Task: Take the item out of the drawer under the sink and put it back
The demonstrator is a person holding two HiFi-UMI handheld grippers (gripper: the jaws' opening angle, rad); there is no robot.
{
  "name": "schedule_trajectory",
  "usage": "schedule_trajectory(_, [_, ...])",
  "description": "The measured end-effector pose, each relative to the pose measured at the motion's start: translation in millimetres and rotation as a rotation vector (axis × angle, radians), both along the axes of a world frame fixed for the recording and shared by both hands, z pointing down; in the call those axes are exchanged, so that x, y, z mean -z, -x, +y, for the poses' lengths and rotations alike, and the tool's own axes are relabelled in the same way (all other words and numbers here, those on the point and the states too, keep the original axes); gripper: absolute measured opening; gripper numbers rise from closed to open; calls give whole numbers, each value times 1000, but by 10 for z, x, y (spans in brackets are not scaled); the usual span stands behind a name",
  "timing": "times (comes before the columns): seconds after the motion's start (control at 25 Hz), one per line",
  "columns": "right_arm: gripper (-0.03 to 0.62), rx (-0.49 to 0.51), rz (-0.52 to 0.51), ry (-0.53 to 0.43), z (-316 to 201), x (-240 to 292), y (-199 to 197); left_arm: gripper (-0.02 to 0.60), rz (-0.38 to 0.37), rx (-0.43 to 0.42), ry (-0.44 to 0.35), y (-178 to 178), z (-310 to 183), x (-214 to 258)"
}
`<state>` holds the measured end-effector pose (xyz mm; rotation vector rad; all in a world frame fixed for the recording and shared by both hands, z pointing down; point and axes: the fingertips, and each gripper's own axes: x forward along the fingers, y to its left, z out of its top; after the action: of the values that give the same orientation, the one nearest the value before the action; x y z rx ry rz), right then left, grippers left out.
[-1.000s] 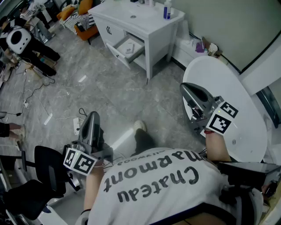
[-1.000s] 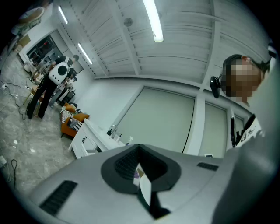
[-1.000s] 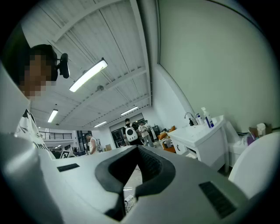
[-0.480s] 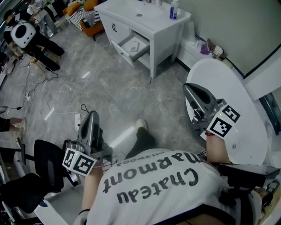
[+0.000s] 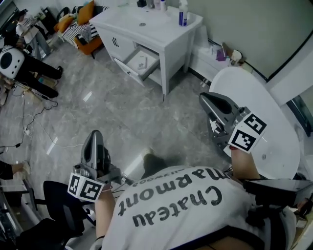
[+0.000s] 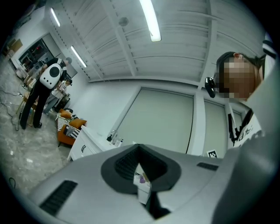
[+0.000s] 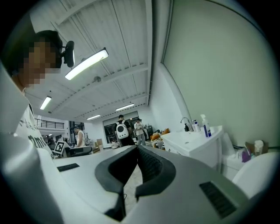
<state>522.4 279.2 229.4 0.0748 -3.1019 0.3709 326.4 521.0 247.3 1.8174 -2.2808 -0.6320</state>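
The white sink cabinet point(image 5: 166, 34) stands at the far side of the grey floor, with its drawer point(image 5: 138, 62) pulled out. A pale flat item point(image 5: 142, 61) lies inside the drawer. My left gripper point(image 5: 94, 133) is held low at the left, far from the cabinet, with its jaws together and nothing in them. Over the edge of the round table my right gripper point(image 5: 203, 97) is likewise shut and empty. The left gripper view looks past its closed tips point(image 6: 139, 146) towards the cabinet point(image 6: 85, 143). In the right gripper view the cabinet point(image 7: 197, 145) stands beyond the shut tips point(image 7: 136, 148).
A round white table point(image 5: 259, 112) fills the right side. A blue spray bottle point(image 5: 182, 11) stands on the sink top. Cables point(image 5: 30, 116) trail over the floor at the left, near a black chair point(image 5: 57, 195). People point(image 5: 22, 58) and an orange seat point(image 5: 84, 22) are at the far left.
The view has shifted as the person steps towards the cabinet. My left gripper now sits lower and further left in the picture. The right gripper has edged forward; both stay shut.
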Motion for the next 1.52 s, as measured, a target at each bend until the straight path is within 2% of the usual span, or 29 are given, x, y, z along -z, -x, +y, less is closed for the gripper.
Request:
schedule_trajectory(0.12, [9, 5, -25, 16, -78, 115, 418, 8, -25, -57, 25, 294, -218, 44])
schedule_trajectory(0.32, [11, -22, -24, -23, -159, 211, 1114, 8, -54, -116, 79, 881, -451, 71])
schedule_trajectory(0.76, [11, -122, -15, 44, -425, 104, 2110, 8, -50, -185, 89, 2015, -751, 58])
schedule_trajectory(1.08, [11, -122, 2, 43, -493, 38, 2453, 9, -58, -186, 87, 2332, -844, 25])
schedule_trajectory(1.28, [11, -92, -24, 79, -524, 66, 2768, 9, -69, -143, 83, 2569, -809, 14])
schedule_trajectory(1.52, [11, -50, -14, 46, -499, 103, 3009, 8, -50, -104, 77, 2775, -772, -15])
